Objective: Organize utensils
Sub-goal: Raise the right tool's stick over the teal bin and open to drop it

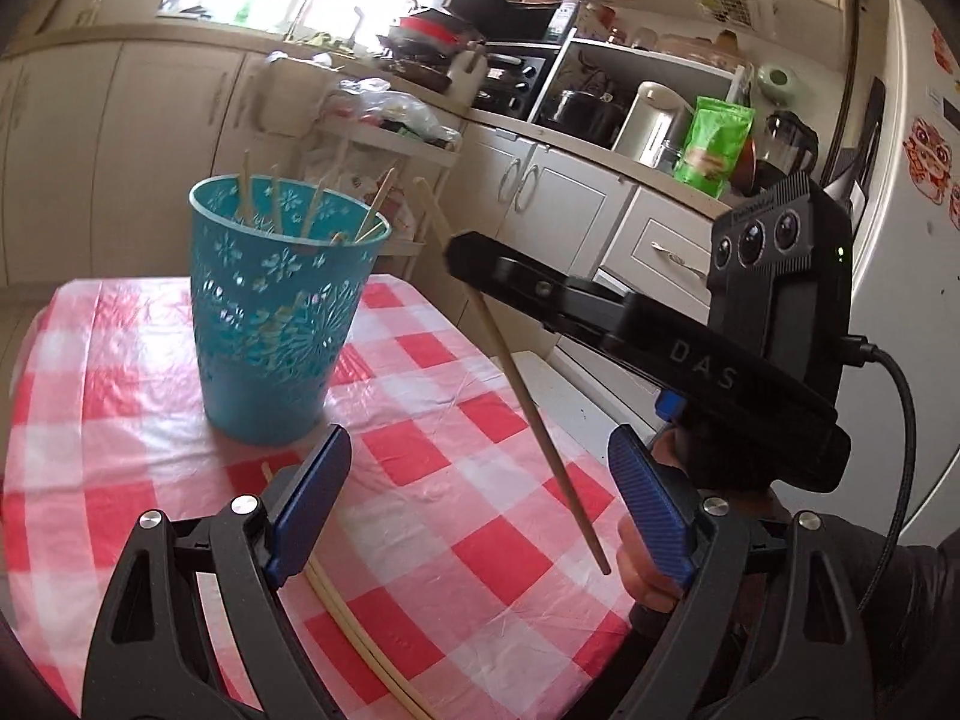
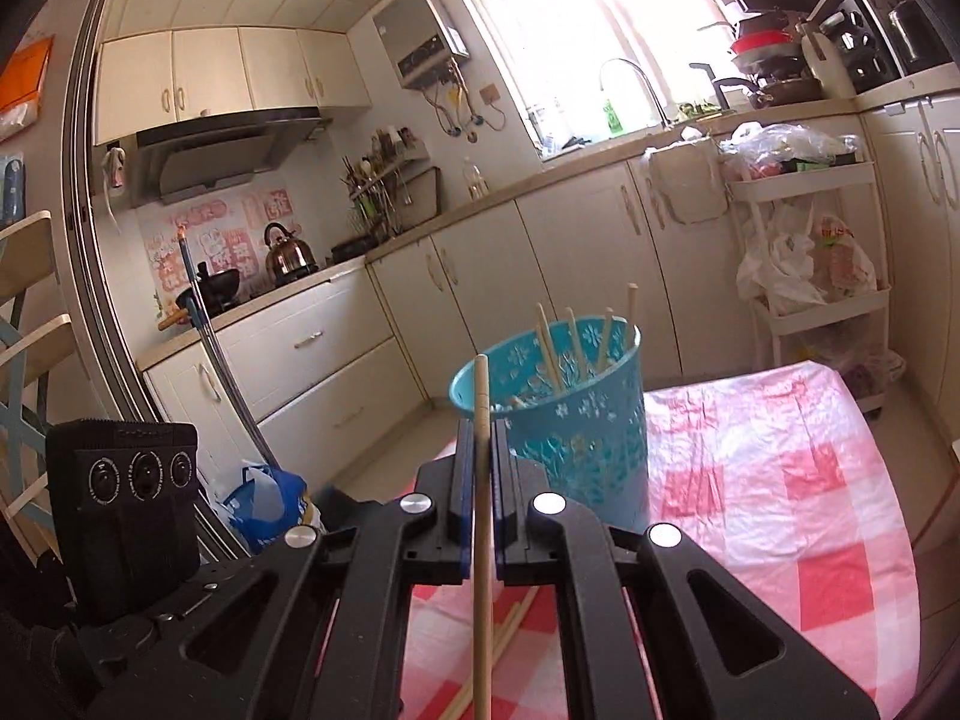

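A teal perforated cup [image 1: 279, 312] stands on the red-and-white checked tablecloth [image 1: 432, 480] with several wooden chopsticks upright in it; it also shows in the right wrist view [image 2: 570, 414]. My right gripper [image 2: 478, 444] is shut on one wooden chopstick [image 2: 481, 510], held upright just short of the cup; in the left wrist view that chopstick [image 1: 516, 384] slants in the air to the right of the cup. My left gripper [image 1: 480, 504] is open and empty, low over the table. Loose chopsticks [image 1: 354, 630] lie on the cloth under its left finger.
The table's right edge [image 1: 540, 384] drops off to the floor. Kitchen cabinets [image 2: 480, 276] and a white rolling cart [image 2: 810, 252] with plastic bags stand beyond the table. A fridge [image 1: 900, 180] is at the far right.
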Demonstrator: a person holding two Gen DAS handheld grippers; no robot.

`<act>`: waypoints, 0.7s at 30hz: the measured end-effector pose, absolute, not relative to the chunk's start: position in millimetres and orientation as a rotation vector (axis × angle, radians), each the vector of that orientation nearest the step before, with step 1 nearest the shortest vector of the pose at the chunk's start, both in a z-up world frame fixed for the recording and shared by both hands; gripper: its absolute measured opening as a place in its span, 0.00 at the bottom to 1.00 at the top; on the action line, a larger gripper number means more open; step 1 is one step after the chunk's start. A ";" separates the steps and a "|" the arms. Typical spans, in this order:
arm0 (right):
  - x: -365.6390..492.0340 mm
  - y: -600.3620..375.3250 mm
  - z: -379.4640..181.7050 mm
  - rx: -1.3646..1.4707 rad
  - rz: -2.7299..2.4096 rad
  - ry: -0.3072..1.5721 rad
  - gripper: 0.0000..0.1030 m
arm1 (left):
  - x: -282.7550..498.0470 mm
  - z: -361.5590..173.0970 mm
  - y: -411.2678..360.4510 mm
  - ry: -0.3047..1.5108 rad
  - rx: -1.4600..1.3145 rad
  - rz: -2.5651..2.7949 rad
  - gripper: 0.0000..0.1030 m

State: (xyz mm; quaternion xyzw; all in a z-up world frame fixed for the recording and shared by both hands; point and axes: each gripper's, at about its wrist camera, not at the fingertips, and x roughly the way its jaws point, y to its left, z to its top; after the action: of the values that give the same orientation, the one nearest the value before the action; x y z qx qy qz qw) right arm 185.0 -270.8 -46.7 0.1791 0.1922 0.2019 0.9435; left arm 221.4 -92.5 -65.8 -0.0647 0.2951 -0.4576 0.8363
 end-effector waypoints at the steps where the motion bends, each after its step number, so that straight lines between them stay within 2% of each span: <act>1: 186.8 -270.6 -44.4 0.367 0.420 0.384 0.06 | 221.9 -62.3 -92.3 0.622 -0.134 -0.972 0.81; 21: 222.8 -257.8 45.4 0.291 0.459 0.052 0.06 | 273.1 18.7 -100.3 0.435 -0.065 -0.808 0.81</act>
State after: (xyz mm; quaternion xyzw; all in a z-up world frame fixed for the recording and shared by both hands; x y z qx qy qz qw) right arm 222.8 -257.8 45.4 0.1435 0.0259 0.2269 0.9629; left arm 273.1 -100.3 18.7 -0.0314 0.2100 -0.3899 0.8960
